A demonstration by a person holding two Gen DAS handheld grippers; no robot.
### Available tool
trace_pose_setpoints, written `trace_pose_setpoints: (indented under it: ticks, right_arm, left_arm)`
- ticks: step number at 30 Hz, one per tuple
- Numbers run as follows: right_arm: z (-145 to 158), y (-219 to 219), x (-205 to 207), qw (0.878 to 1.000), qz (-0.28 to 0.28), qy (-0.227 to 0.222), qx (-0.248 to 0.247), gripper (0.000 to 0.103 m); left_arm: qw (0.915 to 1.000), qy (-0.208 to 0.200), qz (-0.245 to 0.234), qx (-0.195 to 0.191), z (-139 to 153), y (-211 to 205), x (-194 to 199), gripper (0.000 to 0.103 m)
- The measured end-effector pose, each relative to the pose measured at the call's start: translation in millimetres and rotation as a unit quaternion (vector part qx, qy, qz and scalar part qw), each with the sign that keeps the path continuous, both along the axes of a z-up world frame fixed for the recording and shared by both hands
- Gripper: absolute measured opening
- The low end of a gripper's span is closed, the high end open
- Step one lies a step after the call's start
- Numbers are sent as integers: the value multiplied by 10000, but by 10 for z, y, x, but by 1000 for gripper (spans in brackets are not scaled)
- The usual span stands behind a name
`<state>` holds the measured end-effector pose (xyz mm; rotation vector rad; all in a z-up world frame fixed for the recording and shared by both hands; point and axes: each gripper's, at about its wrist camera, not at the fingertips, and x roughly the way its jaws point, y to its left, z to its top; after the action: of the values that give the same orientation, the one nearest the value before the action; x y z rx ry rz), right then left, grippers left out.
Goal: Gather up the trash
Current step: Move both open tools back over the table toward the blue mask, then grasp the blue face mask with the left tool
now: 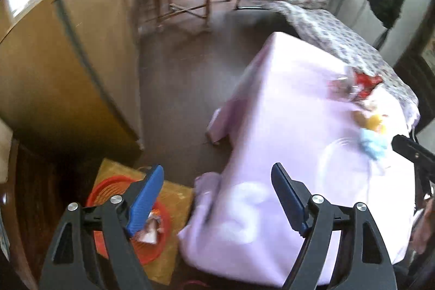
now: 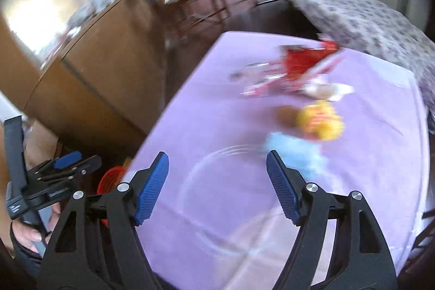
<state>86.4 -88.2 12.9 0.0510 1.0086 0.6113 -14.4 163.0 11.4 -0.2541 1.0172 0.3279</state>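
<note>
While the left gripper [image 1: 217, 197] gapes wide and empty, the right gripper [image 2: 217, 186] also spreads wide, holding nothing.

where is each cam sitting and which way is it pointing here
Left wrist: on the left gripper, jaws open, angled down at the table edge and the orange basket on the floor.
Right wrist: on the right gripper, jaws open, angled down over the lilac tablecloth; a hand shows.
Shared: tablecloth, red wrapper, yellow trash, basket.

Black gripper [image 1: 217, 197] frames, ribbed blue pads [image 2: 152, 188].
</note>
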Motion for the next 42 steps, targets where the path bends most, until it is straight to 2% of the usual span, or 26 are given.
trace_pose_setpoints:
  ticks: [4, 7, 13, 21, 27, 30, 32, 34, 42]
  right_arm:
    - [-77, -437, 230, 9978, -581, 62, 303, 73]
    - [-106, -595, 309, 9961, -857, -51, 224, 73]
    - [-212, -1040, 438, 9904, -1347, -46, 307, 73]
    - [-263, -1342, 506, 9840, -1746, -86, 355, 74]
    - [-304, -1412, 531, 9834, -1779, -48, 351, 75]
    - [-318, -1448, 537, 9825, -1821, -11, 390, 75]
    - [-318, -1463, 541, 9819, -1855, -3, 390, 75]
    - [-325, -1471, 547, 9818, -1863, 0, 378, 75]
    - [-355, -1469, 547, 9817, -1886, -5, 265, 75]
  left_arm:
    - [9993, 25, -358, -58, -18, -386, 336, 80]
    - [9982, 92, -592, -101, -60, -689, 553, 80]
    - [9936, 238, -1046, -360, -133, -1256, 967, 80]
    - [9850, 476, -1554, -586, -332, -1892, 1325, 81]
    - [9868, 540, -1394, -617, -478, -2024, 1522, 81]
    - [9881, 610, -1326, -491, -558, -2075, 1615, 79]
    - [9881, 659, -1323, -422, -617, -2113, 1647, 75]
    - [9871, 698, -1375, -424, -655, -2104, 1636, 63]
    - [9868, 520, -1493, -360, -587, -1921, 1432, 56]
